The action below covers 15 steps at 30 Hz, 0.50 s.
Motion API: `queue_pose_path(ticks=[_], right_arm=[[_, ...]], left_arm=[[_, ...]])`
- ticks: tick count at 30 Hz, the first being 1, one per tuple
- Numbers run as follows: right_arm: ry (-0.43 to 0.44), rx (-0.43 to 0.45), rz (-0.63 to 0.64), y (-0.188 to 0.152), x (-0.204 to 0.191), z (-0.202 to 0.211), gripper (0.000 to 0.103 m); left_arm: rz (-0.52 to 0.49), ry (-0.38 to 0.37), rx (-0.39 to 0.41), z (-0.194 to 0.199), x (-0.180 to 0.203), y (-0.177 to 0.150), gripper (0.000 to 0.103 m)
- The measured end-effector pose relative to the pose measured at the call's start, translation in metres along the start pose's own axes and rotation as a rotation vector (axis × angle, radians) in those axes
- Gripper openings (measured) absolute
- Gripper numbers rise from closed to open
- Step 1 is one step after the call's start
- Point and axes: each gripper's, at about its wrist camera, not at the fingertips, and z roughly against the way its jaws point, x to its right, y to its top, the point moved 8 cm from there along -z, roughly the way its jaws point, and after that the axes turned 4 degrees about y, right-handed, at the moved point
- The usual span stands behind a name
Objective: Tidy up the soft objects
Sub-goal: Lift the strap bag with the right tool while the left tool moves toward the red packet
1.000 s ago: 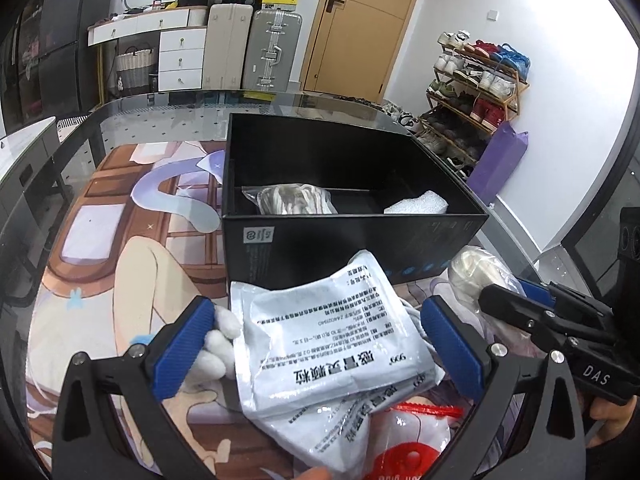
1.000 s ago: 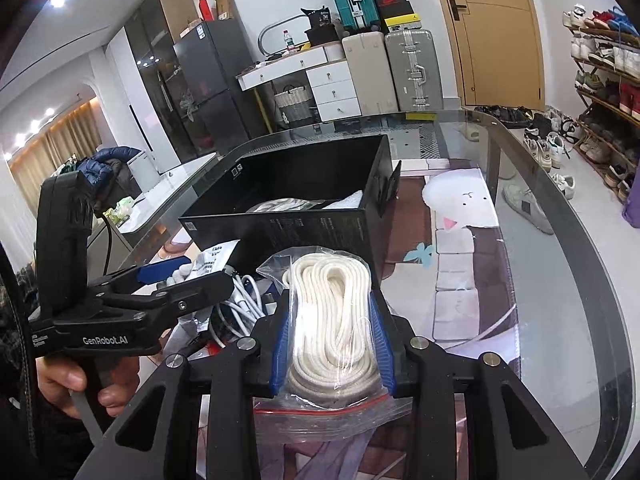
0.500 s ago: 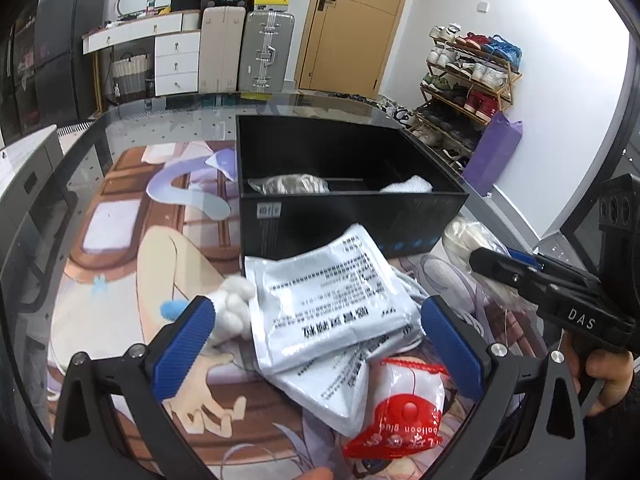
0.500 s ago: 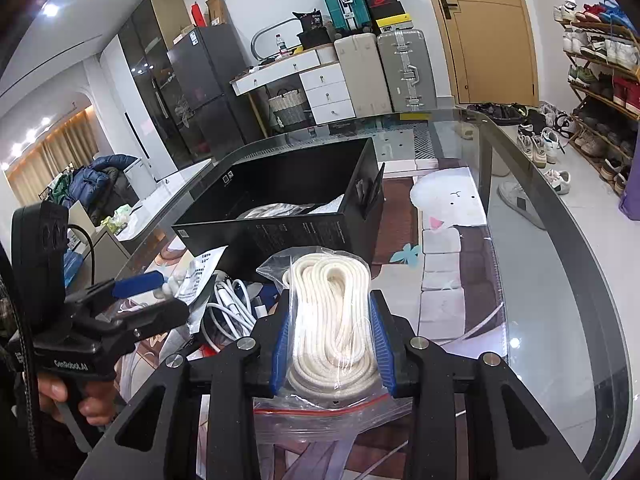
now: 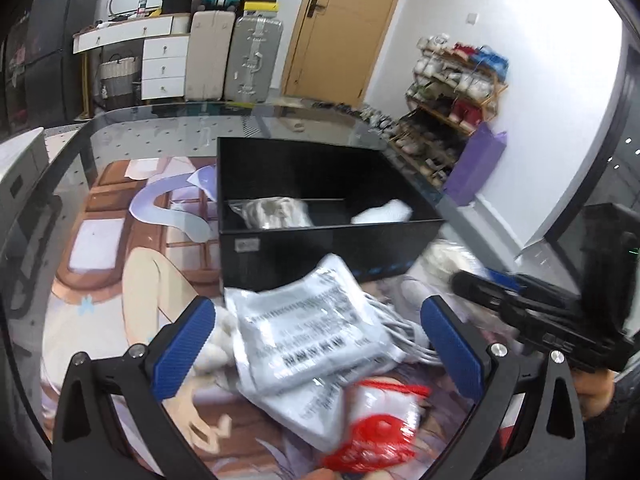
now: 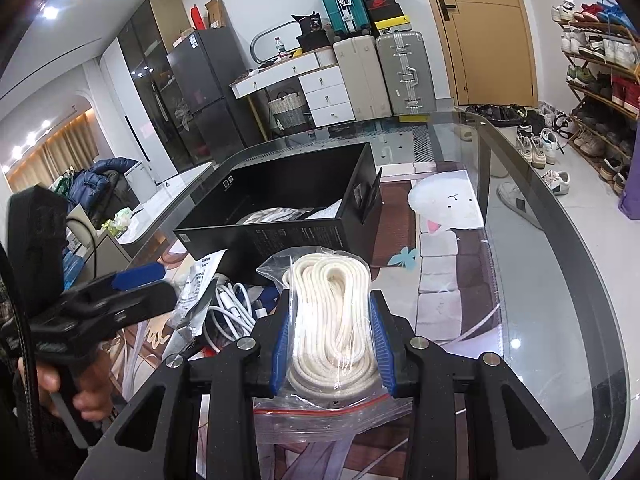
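Left gripper [image 5: 316,344] backed off pile, spread wide, empty; right gripper [image 6: 330,344] clamping bagged rope [image 6: 332,320]: lift clear over black box [image 6: 280,236] wall.

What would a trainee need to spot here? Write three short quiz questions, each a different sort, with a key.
1. True or false: the right tongs are shut on the bagged rope.
2. The left tongs are: A) shut on a packet, B) open above the grey packets, C) inside the box.
3. Fill in: the black box already holds a bagged bundle and something ____.

Key: 1 true; 2 B; 3 white.
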Motion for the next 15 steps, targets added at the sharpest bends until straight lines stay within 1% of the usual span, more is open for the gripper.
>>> queue_pose_path(ticks=[1,4,6,9,10,13,15], right_arm=[[0.000,0.003,0.004,0.001,0.000,0.001,0.036],[-0.002,0.007,0.008,0.001,-0.001,0.003,0.036],[-0.004,0.006,0.007,0.001,0.000,0.003,0.036],[-0.006,0.007,0.003,0.001,0.000,0.004,0.036],[-0.007,0.007,0.002,0.000,0.001,0.004,0.036],[-0.007,0.008,-0.001,0.000,0.000,0.005,0.036],[-0.007,0.009,-0.001,0.000,-0.001,0.005,0.036]], left_arm=[[0.005,0.023,-0.017,-0.007,-0.004,0.001,0.103],[0.016,0.009,-0.058,-0.022,-0.007,0.000,0.103],[0.023,0.008,-0.068,-0.028,-0.008,-0.001,0.103],[0.020,0.028,-0.066,-0.031,-0.007,-0.001,0.102],[0.017,0.032,-0.063,-0.031,-0.005,-0.001,0.099],[-0.012,0.057,-0.038,-0.027,-0.001,-0.001,0.085],[-0.029,0.062,-0.024,-0.022,0.002,-0.001,0.079]])
